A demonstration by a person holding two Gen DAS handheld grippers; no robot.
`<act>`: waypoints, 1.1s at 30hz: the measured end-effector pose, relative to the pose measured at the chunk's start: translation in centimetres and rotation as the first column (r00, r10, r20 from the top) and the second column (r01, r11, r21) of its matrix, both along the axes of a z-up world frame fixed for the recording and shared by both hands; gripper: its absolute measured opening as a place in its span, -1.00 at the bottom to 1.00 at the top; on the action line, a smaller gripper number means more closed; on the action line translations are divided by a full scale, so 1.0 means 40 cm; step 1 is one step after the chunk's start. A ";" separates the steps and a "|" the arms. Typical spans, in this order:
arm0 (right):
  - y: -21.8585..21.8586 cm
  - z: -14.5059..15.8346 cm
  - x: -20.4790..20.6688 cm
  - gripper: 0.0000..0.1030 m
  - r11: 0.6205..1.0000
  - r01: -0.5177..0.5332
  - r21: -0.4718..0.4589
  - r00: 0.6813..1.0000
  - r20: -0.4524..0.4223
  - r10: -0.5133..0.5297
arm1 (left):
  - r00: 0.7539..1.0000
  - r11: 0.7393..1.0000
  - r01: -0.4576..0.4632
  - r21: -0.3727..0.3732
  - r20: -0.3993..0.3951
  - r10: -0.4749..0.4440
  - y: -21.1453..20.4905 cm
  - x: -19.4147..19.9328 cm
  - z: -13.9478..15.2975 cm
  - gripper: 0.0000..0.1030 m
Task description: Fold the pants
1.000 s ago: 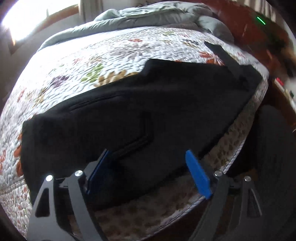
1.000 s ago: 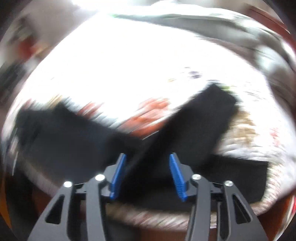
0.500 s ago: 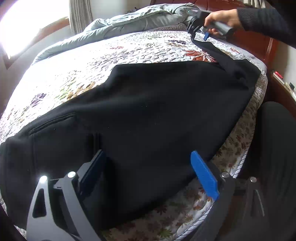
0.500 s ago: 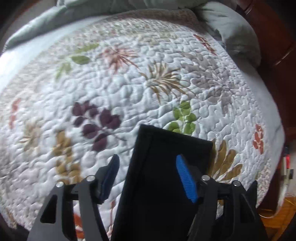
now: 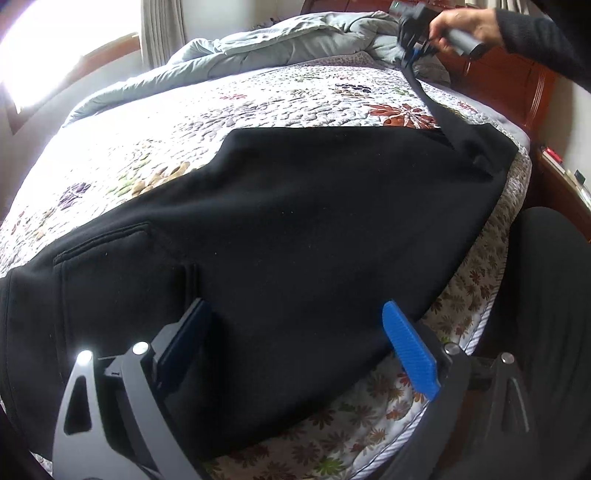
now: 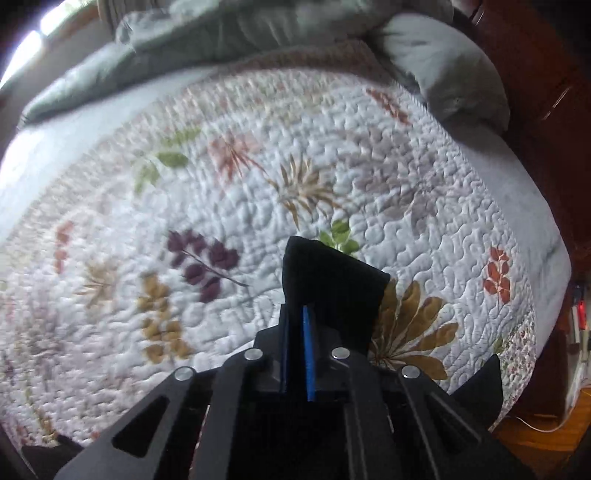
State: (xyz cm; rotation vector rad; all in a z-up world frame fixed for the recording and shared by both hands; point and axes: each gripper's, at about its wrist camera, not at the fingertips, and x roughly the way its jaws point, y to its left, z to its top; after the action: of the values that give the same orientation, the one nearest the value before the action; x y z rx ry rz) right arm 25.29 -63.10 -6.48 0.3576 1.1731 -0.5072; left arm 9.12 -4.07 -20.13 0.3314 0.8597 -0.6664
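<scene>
Right gripper (image 6: 297,354) pinches a leg cuff of the black fleece pants (image 5: 295,236); left gripper (image 5: 295,347) spread wide over the waist, gripping nothing. Risk: unpinned waist could drag across the floral quilt (image 5: 147,155).

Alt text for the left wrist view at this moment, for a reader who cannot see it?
Black pants lie spread across a floral quilt on a bed, with the open left gripper straddling their near edge. At top right a hand holds the right gripper, shut on the end of one pant leg and lifting it toward a rumpled grey duvet.
</scene>
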 end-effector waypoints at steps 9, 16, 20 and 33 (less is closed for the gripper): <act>-0.053 0.269 -0.243 -0.88 0.995 -0.031 0.094 0.932 0.363 -0.005 | 1.000 1.000 -0.028 -0.012 0.008 0.028 0.000 -0.005 -0.001 0.84; -0.212 0.171 -0.514 -0.89 0.983 0.038 0.179 0.874 0.470 -0.120 | 0.999 0.999 -0.042 -0.015 0.013 0.042 0.000 -0.007 -0.002 0.84; -0.291 0.086 -0.628 -0.94 0.969 0.081 0.235 0.852 0.488 -0.190 | 0.999 0.999 -0.049 -0.015 0.011 0.050 0.000 -0.008 -0.001 0.84; -0.405 -0.135 -0.829 -0.92 0.888 0.153 0.435 0.800 0.473 -0.369 | 0.995 0.995 -0.095 -0.009 0.003 0.095 -0.005 -0.016 0.000 0.87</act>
State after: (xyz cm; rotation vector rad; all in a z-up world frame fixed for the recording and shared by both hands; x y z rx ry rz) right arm -7.87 -79.30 -11.89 0.9531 0.6477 -0.3796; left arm 8.50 -4.26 -20.12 0.2816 0.8641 -0.5808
